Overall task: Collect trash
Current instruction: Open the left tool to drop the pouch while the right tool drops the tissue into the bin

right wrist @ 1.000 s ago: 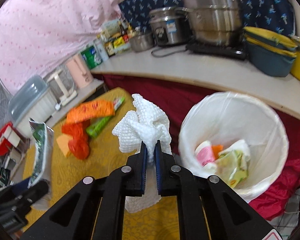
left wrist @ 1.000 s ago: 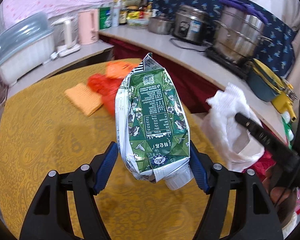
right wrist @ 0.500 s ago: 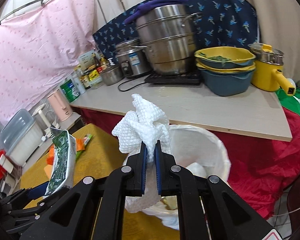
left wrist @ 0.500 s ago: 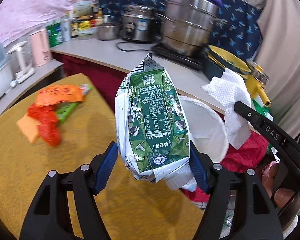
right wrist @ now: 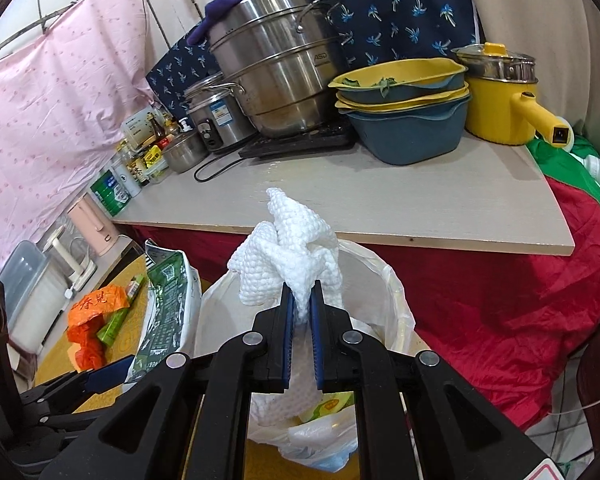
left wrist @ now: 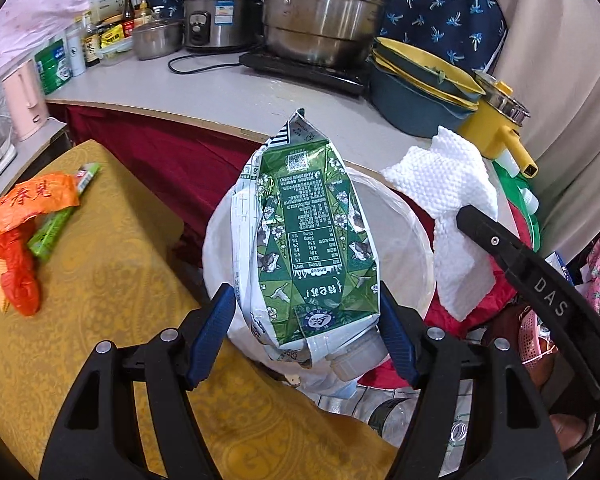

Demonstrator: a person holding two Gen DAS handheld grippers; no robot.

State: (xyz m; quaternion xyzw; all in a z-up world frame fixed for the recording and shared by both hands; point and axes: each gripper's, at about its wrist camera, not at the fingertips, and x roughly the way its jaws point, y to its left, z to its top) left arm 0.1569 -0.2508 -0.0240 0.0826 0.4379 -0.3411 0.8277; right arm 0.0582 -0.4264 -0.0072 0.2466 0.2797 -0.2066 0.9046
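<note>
1. The left gripper [left wrist: 306, 332] has its jaws pinching the flattened green carton [left wrist: 312, 252] above the lined bin [left wrist: 416, 240], ready to drop.
2. The right gripper [right wrist: 300, 312] has its jaws pressed on the white paper towel [right wrist: 288, 248] over the same bin.
3. Orange wrappers [left wrist: 28, 204] wait on the bench [left wrist: 100, 280].

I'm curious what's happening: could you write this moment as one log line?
left gripper: shut on milk carton | right gripper: shut on paper towel | both above bin | wrappers on table
</note>
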